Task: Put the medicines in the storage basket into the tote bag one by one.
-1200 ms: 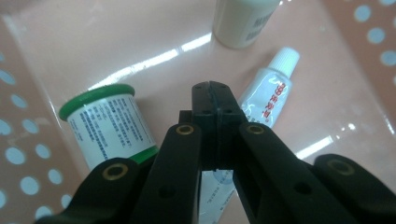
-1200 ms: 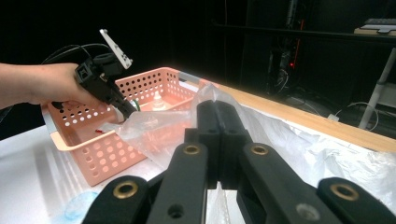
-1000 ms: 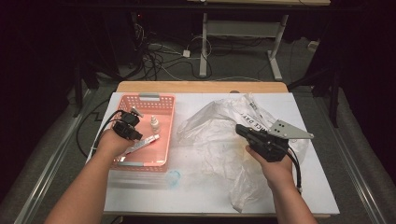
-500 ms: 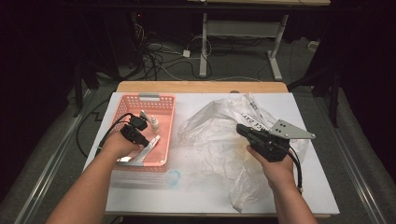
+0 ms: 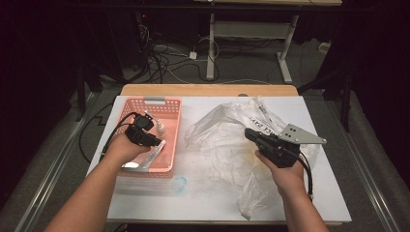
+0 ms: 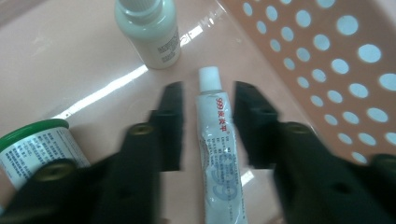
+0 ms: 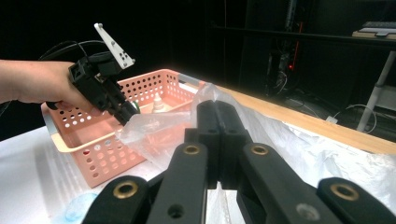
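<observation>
Overhead, the left tool [image 5: 153, 140] hangs over the pink basket [image 5: 167, 107] on the desk [image 5: 208, 193], while the right tool [image 5: 254, 135] pinches the clear bag [image 5: 222, 130] spread beside the basket

Down the left tool [image 6: 208, 116], its jaws have just been opening; a white tube [image 6: 217, 140] lies flat on the basket floor between them, untouched, with a small white bottle [image 6: 149, 30] beyond and a green-lidded jar [image 6: 35, 144] beside

Along the right tool [image 7: 217, 121], the jaws sit closed on the bag [image 7: 154, 130]

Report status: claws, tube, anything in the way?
Left claw just opened, tube lying loose between its jaws in the basket. Right claw shut on plastic bag. Nothing blocking.
</observation>
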A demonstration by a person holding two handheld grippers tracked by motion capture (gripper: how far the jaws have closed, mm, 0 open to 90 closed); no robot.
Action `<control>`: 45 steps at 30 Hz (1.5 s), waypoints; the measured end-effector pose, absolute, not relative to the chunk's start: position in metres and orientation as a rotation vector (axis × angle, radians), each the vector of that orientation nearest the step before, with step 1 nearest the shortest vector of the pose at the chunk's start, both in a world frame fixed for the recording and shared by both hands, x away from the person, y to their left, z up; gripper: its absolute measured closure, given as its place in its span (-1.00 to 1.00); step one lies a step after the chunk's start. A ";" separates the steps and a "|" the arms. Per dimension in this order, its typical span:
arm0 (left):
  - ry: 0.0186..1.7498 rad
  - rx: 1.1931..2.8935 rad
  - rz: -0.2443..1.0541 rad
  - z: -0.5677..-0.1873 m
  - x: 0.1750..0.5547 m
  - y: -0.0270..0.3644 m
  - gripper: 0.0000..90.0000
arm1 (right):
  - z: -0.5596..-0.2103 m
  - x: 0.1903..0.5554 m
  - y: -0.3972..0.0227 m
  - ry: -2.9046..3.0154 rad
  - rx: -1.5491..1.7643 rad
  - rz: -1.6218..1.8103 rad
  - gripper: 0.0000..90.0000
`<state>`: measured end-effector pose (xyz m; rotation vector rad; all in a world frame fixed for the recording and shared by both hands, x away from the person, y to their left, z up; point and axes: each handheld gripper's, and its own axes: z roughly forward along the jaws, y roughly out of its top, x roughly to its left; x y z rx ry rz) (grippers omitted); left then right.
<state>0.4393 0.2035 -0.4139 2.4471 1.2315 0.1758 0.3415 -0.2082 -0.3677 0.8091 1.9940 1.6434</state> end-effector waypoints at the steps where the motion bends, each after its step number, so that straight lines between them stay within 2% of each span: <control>1: 1.236 2.449 0.158 -0.415 0.440 0.203 0.16 | -0.368 0.341 -0.208 1.993 0.808 1.644 1.00; 3: 1.248 2.461 0.106 -0.419 0.441 0.201 -0.03 | -0.368 0.341 -0.208 1.995 0.806 1.644 1.00; 5: 1.259 2.485 0.125 -0.421 0.441 0.199 -0.08 | -0.367 0.341 -0.208 1.994 0.806 1.646 1.00; 6: 1.262 2.495 0.122 -0.423 0.441 0.197 -0.19 | -0.367 0.340 -0.208 1.995 0.808 1.645 1.00; 13: 1.290 2.573 0.026 -0.431 0.445 0.193 -0.21 | -0.367 0.340 -0.209 1.993 0.810 1.652 1.00; 18: 1.298 2.601 0.034 -0.434 0.445 0.192 -0.11 | -0.366 0.340 -0.210 1.992 0.814 1.654 1.00; 23: 1.311 2.622 0.021 -0.438 0.446 0.193 0.07 | -0.366 0.339 -0.211 1.988 0.806 1.655 1.00; 29: 1.288 2.660 0.038 -0.442 0.447 0.189 0.08 | -0.366 0.339 -0.212 1.986 0.812 1.653 1.00; 36: 1.252 2.661 0.047 -0.442 0.445 0.187 0.40 | -0.368 0.339 -0.210 2.004 0.819 1.641 1.00; 45: 1.238 2.654 0.026 -0.441 0.445 0.189 0.44 | -0.368 0.338 -0.212 1.999 0.820 1.641 1.00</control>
